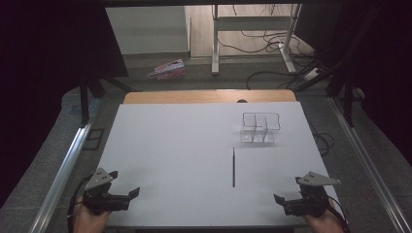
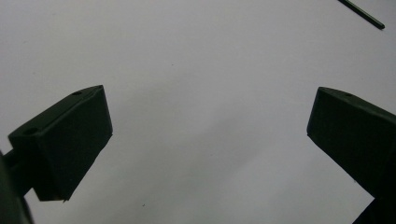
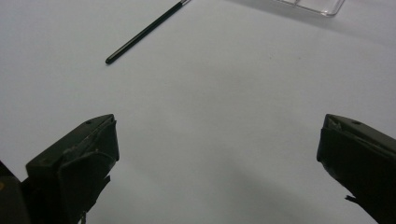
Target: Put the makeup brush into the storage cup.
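Observation:
A thin black pen [image 1: 233, 168] lies lengthwise on the white table [image 1: 175, 145], right of centre. Behind it stands a clear plastic organiser [image 1: 260, 127] with compartments. My left gripper [image 1: 125, 191] rests at the near left corner, held by a hand, jaws wide open and holding nothing. My right gripper [image 1: 287, 191] sits at the near right corner, also open with nothing between its jaws. In the left gripper view [image 2: 210, 135] the pen's tip [image 2: 364, 15] shows at the top right. In the right gripper view [image 3: 217, 144] the pen [image 3: 144, 30] lies ahead to the left, and the organiser's edge [image 3: 313, 5] is at the top.
A wooden strip [image 1: 209, 96] borders the table's far edge. Metal rails [image 1: 63, 170] run along both sides. Beyond, on the floor, are a desk frame [image 1: 252, 34], cables and a small colourful box [image 1: 168, 69].

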{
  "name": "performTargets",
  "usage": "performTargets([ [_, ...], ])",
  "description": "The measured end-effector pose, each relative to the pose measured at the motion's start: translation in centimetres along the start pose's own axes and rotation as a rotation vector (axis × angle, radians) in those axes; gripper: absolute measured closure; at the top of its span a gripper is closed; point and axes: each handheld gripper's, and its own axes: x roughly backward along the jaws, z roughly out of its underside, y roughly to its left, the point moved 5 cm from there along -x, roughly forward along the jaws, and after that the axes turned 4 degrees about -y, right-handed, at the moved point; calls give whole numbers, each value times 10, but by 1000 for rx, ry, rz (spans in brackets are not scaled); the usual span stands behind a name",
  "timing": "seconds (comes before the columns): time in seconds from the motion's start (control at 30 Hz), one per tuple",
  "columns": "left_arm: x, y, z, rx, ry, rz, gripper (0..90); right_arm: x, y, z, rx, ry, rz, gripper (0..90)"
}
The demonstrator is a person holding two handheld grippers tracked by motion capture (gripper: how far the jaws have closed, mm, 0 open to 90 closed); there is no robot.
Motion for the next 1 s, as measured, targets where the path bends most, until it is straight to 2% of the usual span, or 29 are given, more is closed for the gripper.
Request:
performTargets([
  [0.07, 0, 0, 0, -3, 2, -1, 5, 1, -1, -1, 3, -6, 9, 0],
  [0.1, 0, -2, -1, -19, -1, -12, 6, 2, -2, -3, -4, -26, 15, 0],
  [0.17, 0, -2, -2, -21, -6, -14, 6, 2, -2, -3, -14, -26, 7, 0],
  [0.23, 0, -5, -1, -2, -7, 7, 3, 0, -2, -2, -11, -9, -2, 0],
  [0.27, -1, -6, 1, 14, 9, 25, 3, -1, -1, -2, -7, -9, -5, 0],
  [0.5, 5, -12, 4, 28, 10, 35, 3, -3, 1, -2, 6, 3, -4, 0],
  [0.63, 0, -8, 4, 32, 43, 11, 3, -3, -1, -1, -9, 10, -8, 0],
  [0.67, -5, -7, 1, 16, 49, 2, 3, -3, -1, -1, -13, 12, -8, 0],
  [0.8, -11, -7, -3, 2, 48, -6, 4, -2, 0, -2, -9, 3, -4, 0],
  [1.0, -14, -6, -7, -5, 19, -16, 8, -1, 0, -4, -10, 1, -12, 0],
])
